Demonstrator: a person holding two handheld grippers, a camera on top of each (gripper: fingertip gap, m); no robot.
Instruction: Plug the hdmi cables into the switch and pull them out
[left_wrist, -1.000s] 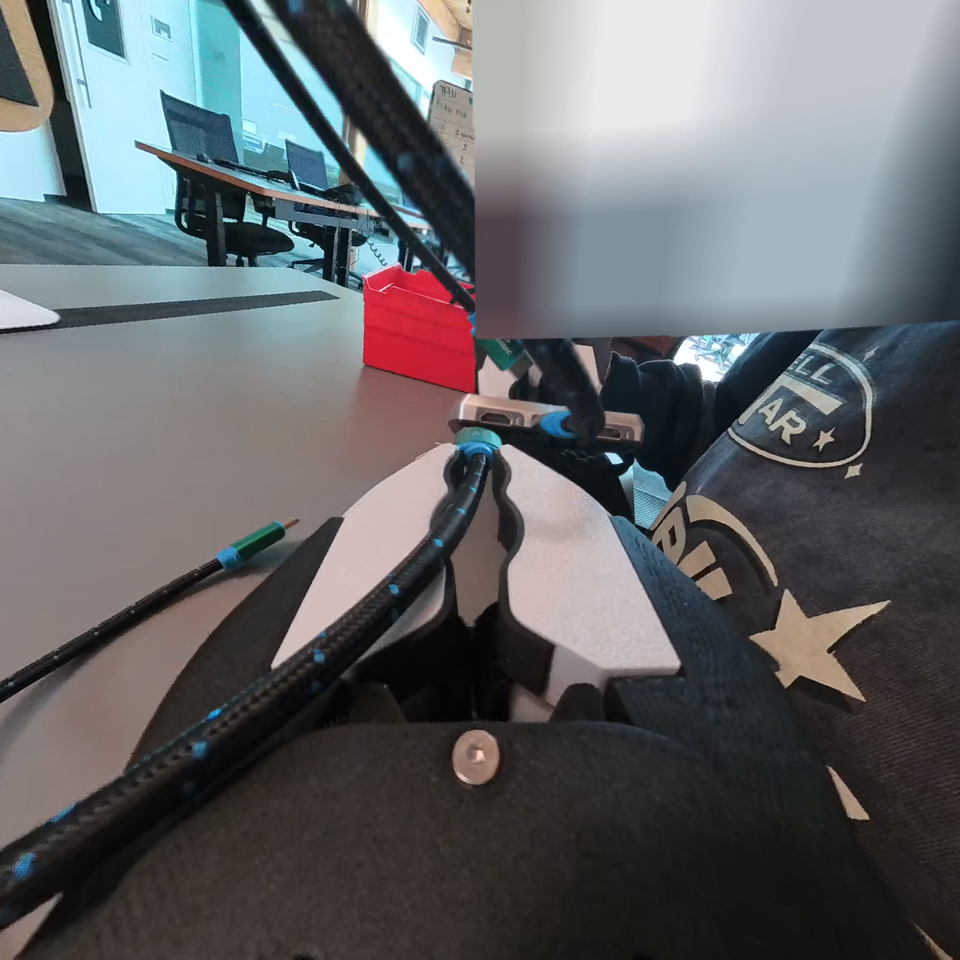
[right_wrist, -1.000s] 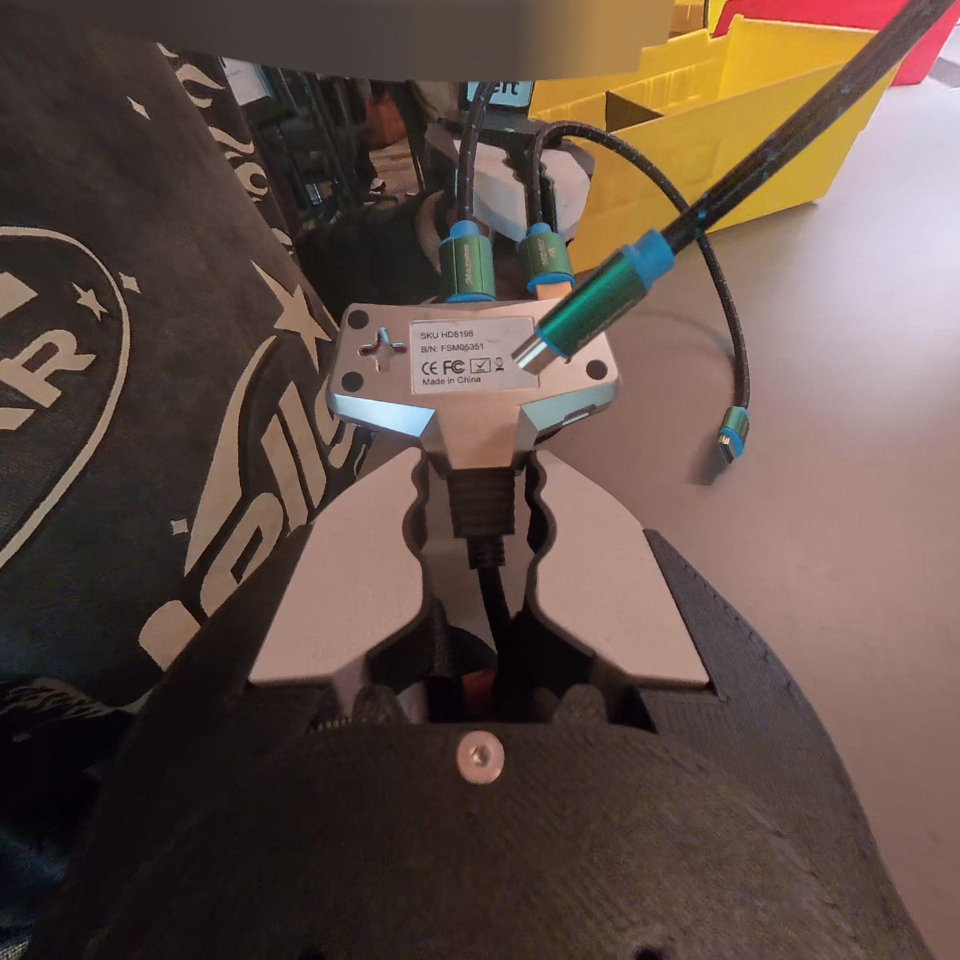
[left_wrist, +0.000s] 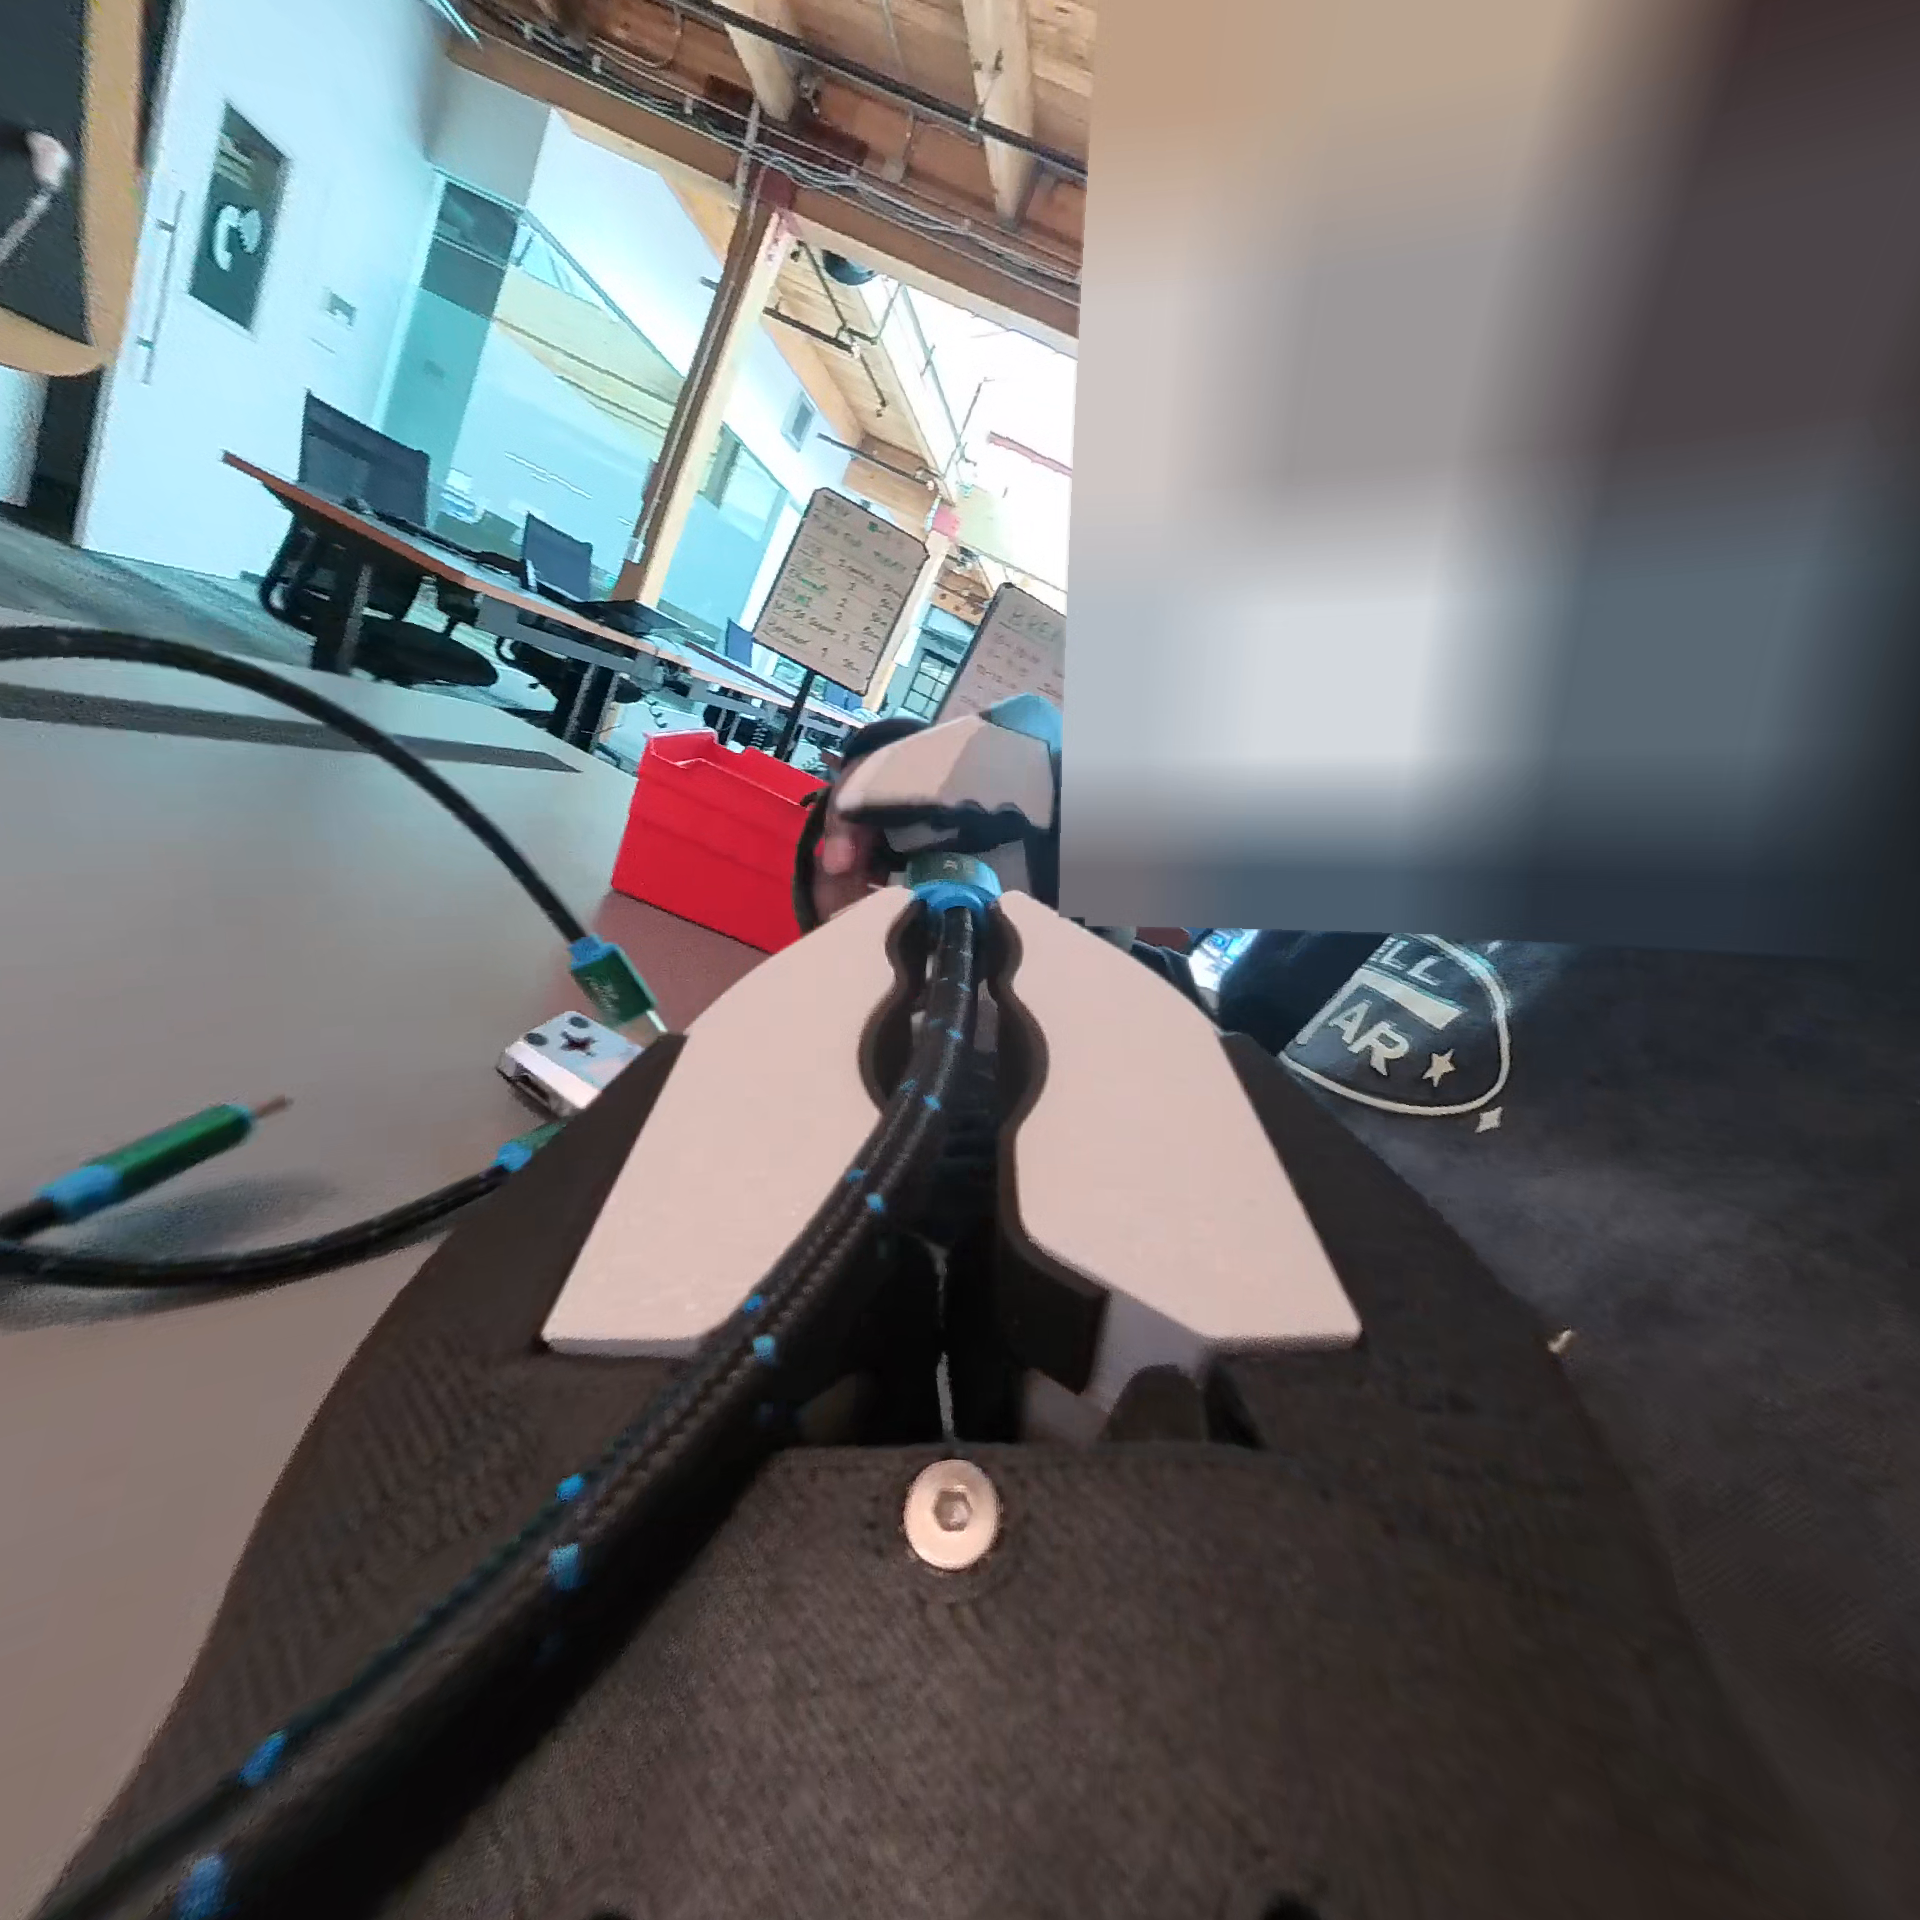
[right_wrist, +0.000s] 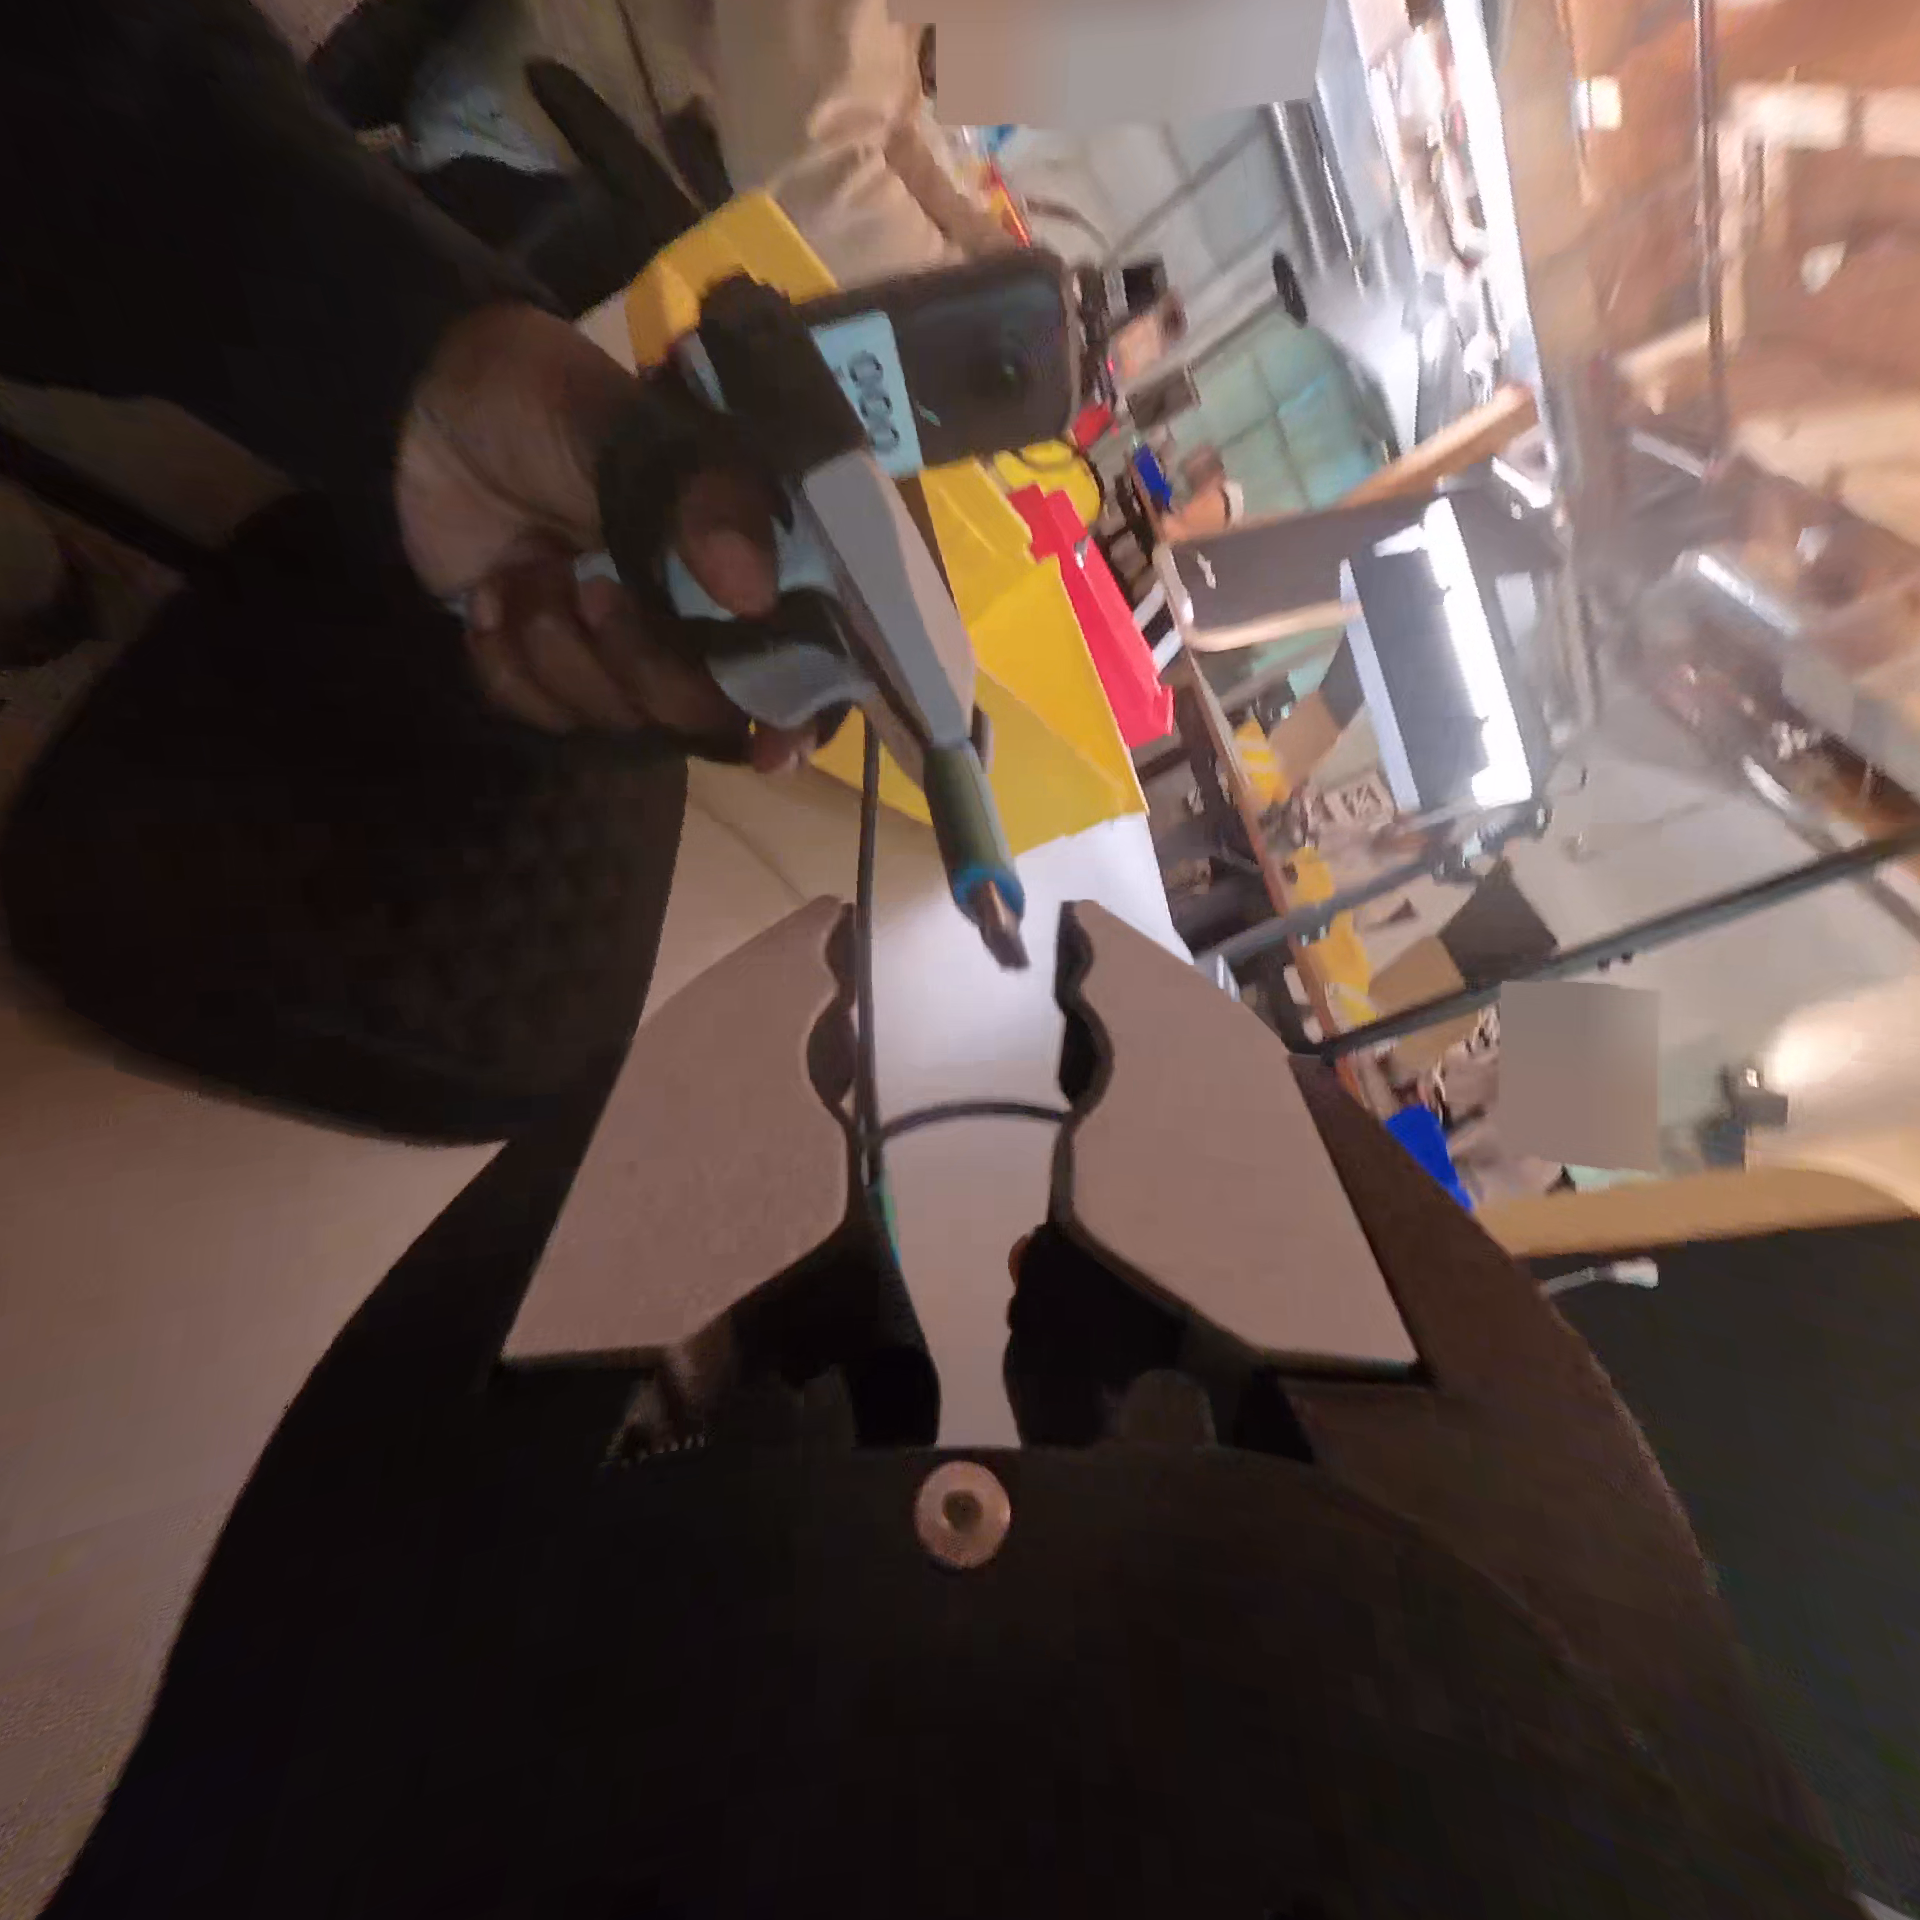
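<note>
On the desk (left_wrist: 260, 935) I now see the switch (left_wrist: 566, 1062) lying free, one cable still plugged into it; a second ago my right tongs (right_wrist: 951, 940) gripped it, and now they gape open with nothing between them. My left tongs (left_wrist: 948, 914) stay clamped on the HDMI cable (left_wrist: 831, 1236), its plug (right_wrist: 971, 831) pulled clear and lifted.

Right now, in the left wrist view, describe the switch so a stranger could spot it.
Find the red bin on the grey table. Nearer the camera, slightly left, lies the switch: the only small silver metal box among black braided cables.
</note>
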